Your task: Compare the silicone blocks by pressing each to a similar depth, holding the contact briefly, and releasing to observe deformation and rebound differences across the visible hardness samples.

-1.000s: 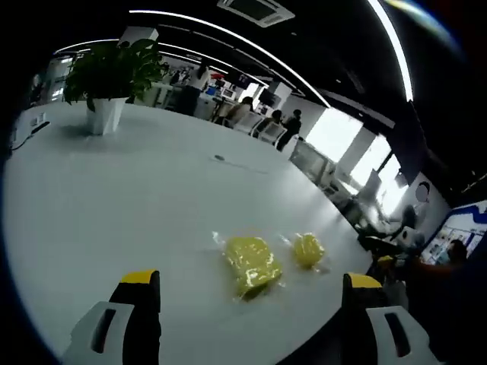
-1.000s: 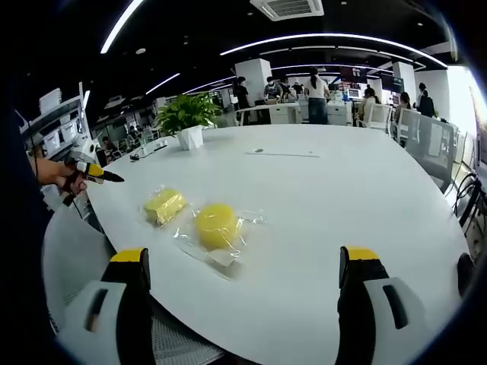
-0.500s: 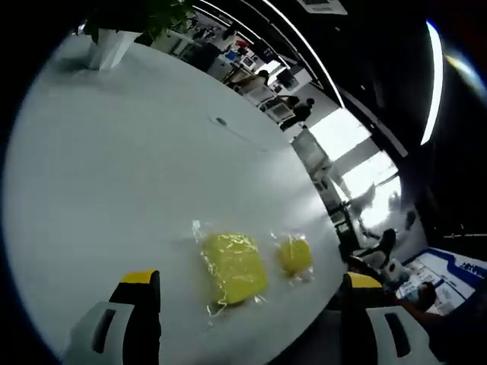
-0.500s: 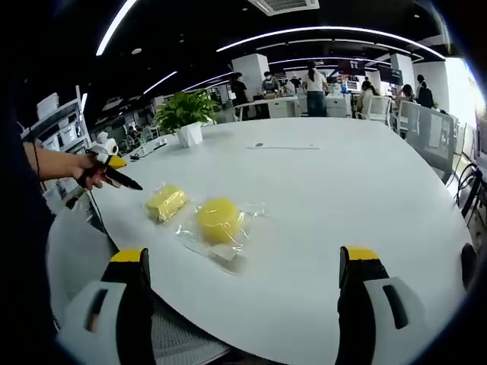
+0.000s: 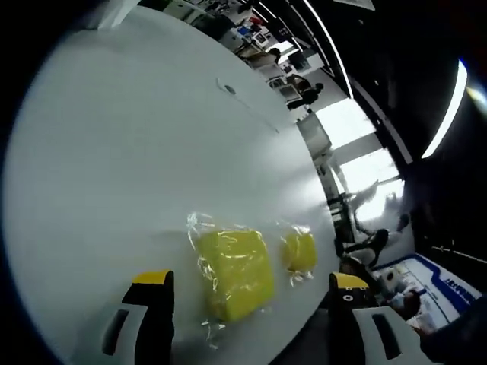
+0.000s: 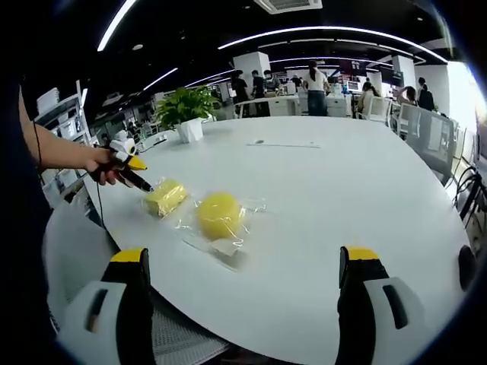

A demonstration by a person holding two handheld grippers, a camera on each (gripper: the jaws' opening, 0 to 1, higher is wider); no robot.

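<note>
In the left gripper view our left gripper (image 5: pixel 247 304) holds its jaws spread wide, just short of the rectangular yellow block (image 5: pixel 233 272) in its clear wrap; the round yellow block (image 5: pixel 300 252) lies beside it on the white table (image 5: pixel 114 152). In the right gripper view our right gripper (image 6: pixel 243 285) is likewise wide open, hanging near the table edge, well apart from both blocks. Farther off stands a potted plant (image 6: pixel 186 110).

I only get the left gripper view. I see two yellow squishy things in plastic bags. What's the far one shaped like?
Observer: In the right gripper view it is the round block, a ball-like lump, next to the squarer block.
Operator: Is anything touching them?
Observer: The left tongs reach the squarer block's edge, held by a hand; actual contact is hard to tell.
Operator: Any plants?
Observer: A potted plant stands farther back on the white table.
</note>
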